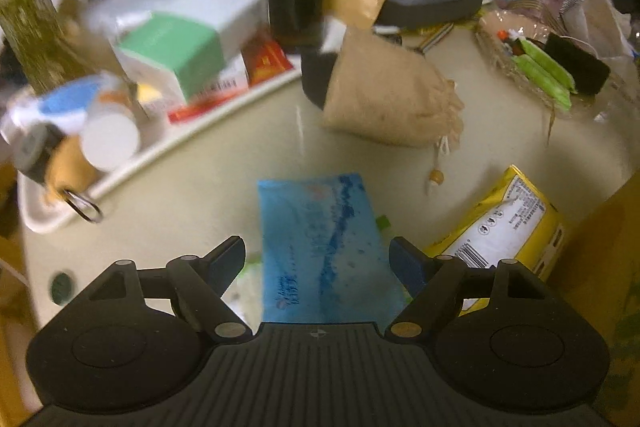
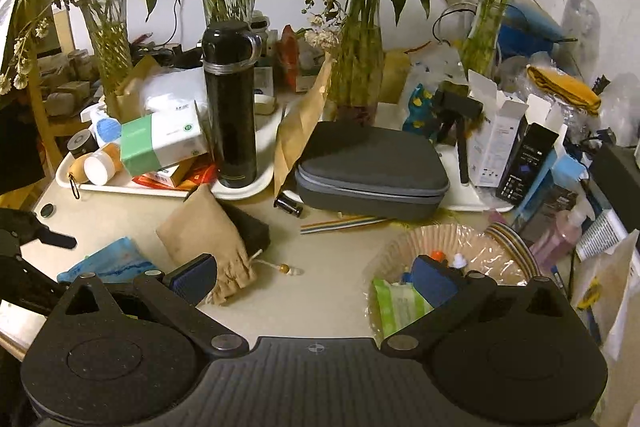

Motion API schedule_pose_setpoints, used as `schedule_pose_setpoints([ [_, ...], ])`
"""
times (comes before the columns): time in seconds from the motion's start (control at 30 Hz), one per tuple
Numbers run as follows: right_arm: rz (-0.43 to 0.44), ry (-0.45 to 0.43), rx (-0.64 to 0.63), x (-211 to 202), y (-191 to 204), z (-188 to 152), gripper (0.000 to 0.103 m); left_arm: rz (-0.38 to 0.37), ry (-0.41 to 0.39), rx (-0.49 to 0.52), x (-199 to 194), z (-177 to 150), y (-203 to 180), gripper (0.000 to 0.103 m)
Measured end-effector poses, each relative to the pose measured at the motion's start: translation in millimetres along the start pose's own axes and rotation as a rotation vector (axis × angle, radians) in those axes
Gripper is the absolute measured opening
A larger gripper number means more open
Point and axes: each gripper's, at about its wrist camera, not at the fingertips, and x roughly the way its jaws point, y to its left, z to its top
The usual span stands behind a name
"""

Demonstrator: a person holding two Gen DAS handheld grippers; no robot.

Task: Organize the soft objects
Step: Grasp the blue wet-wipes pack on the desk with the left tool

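Glossy blue plastic tissue pack point(image 1: 324, 251) on the smooth cream tabletop point(image 1: 208, 187); coarse tan cloth drawstring pouch point(image 1: 384, 99); shiny black metal flask point(image 2: 232, 107); matt grey fabric case point(image 2: 372, 167).

A blue tissue pack point(image 1: 324, 247) lies flat on the tabletop. At its one o'clock, a tan drawstring pouch point(image 1: 384, 95) slumps on its side, and at three o'clock a yellow pack point(image 1: 504, 227) rests tilted.

A black flask point(image 2: 231, 107) is stood on a white tray point(image 2: 256, 183) beside a green-and-white box point(image 2: 160, 143). A grey zipped case point(image 2: 370, 167) is laid before glass vases of bamboo point(image 2: 358, 67).
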Motion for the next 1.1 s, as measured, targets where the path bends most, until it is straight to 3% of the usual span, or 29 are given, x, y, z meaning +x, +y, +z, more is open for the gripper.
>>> schedule_pose_setpoints([
  [0.13, 0.011, 0.006, -0.031, 3, 10, 1, 0.103, -0.023, 0.024, -0.04, 12, 5, 5, 0.079],
  [0.4, 0.003, 0.025, -0.078, 11, 22, 1, 0.103, 0.023, 0.074, -0.042, 32, 17, -1, 0.079],
  [0.5, 0.003, 0.022, -0.087, 10, 23, 1, 0.103, 0.012, 0.08, -0.102, 35, 17, 5, 0.077],
  [0.57, 0.002, 0.02, -0.095, 11, 23, 1, 0.103, 0.008, 0.061, -0.134, 31, 18, 10, 0.071],
  [0.77, -0.011, 0.028, -0.09, 18, 20, 0, 0.103, 0.06, -0.024, -0.175, 1, 21, 16, 0.067],
  [1.1, 0.08, 0.055, -0.14, 46, 32, 4, 0.103, 0.149, -0.276, -0.229, -87, 5, 9, 0.067],
])
